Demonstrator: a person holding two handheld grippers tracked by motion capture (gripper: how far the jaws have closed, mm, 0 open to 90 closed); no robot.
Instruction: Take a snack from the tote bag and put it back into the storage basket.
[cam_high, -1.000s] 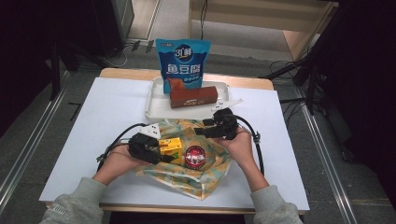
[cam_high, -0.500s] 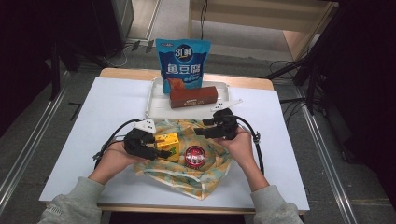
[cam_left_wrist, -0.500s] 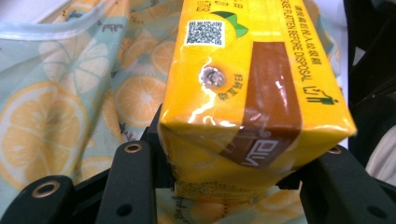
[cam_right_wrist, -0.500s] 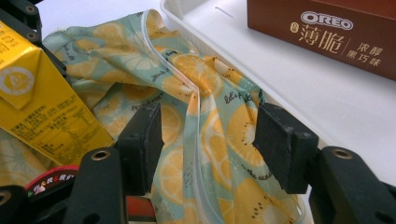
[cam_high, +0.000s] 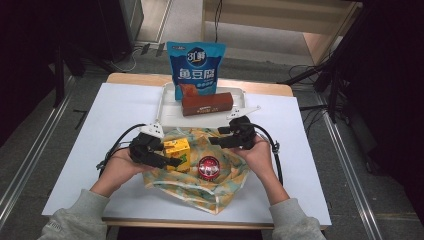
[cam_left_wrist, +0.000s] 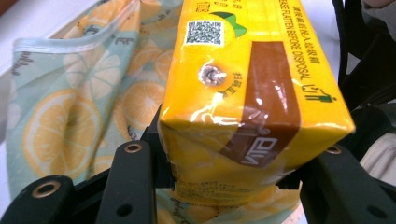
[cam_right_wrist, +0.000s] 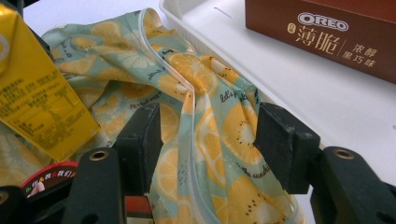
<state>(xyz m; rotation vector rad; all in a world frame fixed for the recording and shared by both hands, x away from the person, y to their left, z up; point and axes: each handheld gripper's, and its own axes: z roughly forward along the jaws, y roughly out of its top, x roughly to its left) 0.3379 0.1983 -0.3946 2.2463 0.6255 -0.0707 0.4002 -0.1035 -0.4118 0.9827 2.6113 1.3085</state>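
Observation:
A yellow drink carton (cam_high: 178, 150) hangs over the mouth of a lemon-print bag (cam_high: 210, 187) at the table's front. My left gripper (cam_left_wrist: 229, 158) is shut on the carton (cam_left_wrist: 252, 93), one jaw pressing on each side. A red round can (cam_high: 208, 166) lies on the bag to the right of the carton. My right gripper (cam_right_wrist: 208, 140) stands open at the bag's far right edge. The bag's folded rim (cam_right_wrist: 210, 93) runs loosely between its jaws. In the high view the right gripper (cam_high: 220, 140) points left, toward the carton.
A white tray (cam_high: 167, 107) sits just behind the bag with a brown Oreo box (cam_high: 207, 103) on it. A blue snack pouch (cam_high: 196, 67) stands at the tray's back. White table surface (cam_high: 110, 115) lies to the left and right of the bag.
My left gripper has shifted slightly left and away with the carton in it. The right gripper and the bag's rim have stayed where they were.

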